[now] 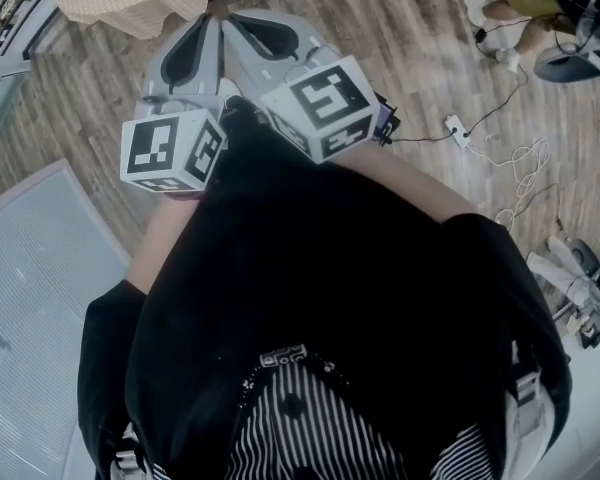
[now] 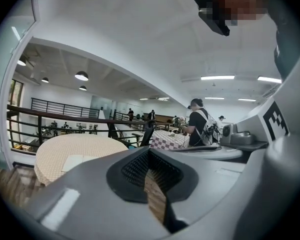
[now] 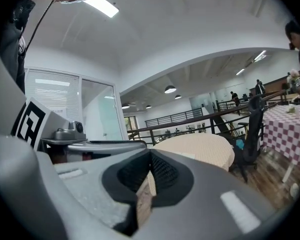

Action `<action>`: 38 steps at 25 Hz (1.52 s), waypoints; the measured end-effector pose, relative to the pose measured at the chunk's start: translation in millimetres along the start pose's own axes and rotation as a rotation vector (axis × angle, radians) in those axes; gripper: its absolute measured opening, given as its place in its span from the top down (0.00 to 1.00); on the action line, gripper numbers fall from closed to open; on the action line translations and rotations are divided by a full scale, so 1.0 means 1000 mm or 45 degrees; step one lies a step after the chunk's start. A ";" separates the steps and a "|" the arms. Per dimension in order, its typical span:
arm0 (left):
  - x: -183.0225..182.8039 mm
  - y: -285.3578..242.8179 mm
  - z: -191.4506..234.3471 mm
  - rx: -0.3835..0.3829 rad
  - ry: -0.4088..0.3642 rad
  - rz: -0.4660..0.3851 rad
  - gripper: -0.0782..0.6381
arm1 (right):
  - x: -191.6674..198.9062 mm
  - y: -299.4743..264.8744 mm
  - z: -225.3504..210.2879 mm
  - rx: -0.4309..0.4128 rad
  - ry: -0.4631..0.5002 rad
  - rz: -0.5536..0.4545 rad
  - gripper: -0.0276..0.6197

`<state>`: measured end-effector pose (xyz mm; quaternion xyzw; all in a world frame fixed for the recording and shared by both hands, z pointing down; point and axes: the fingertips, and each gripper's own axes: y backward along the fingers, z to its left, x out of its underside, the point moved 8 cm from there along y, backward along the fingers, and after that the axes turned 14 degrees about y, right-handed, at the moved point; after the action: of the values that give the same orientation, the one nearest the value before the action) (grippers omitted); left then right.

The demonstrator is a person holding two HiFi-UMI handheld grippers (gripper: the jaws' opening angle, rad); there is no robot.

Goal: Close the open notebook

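Near chest — left gripper [image 2: 149, 154]: jaws together, empty
Right gripper [image 3: 150, 156]: jaws together, empty
Risk: closed tips may shove notebook — cover stays open

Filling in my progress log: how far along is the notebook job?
Nothing looks done. The left gripper and right gripper are both shut and empty, short of the round table ahead. A pale flat thing lies on it, perhaps the notebook; open or closed, I cannot tell. Reaching it and closing it remain.
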<state>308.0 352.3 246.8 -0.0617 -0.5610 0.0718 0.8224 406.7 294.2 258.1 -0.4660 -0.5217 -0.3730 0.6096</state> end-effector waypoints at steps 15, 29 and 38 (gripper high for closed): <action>-0.054 -0.064 0.095 0.116 0.015 0.038 0.91 | -0.027 -0.110 -0.029 0.130 -0.007 0.077 0.96; -0.115 -0.078 0.249 0.124 0.100 0.030 0.91 | -0.062 -0.271 -0.004 0.099 0.042 0.156 0.96; -0.127 -0.042 0.314 0.099 0.154 -0.018 0.91 | -0.072 -0.328 0.045 0.071 0.100 0.170 0.96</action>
<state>-28.4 293.8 252.6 -0.0300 -0.5075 0.0837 0.8571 72.4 241.0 246.8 -0.4676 -0.4754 -0.3349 0.6657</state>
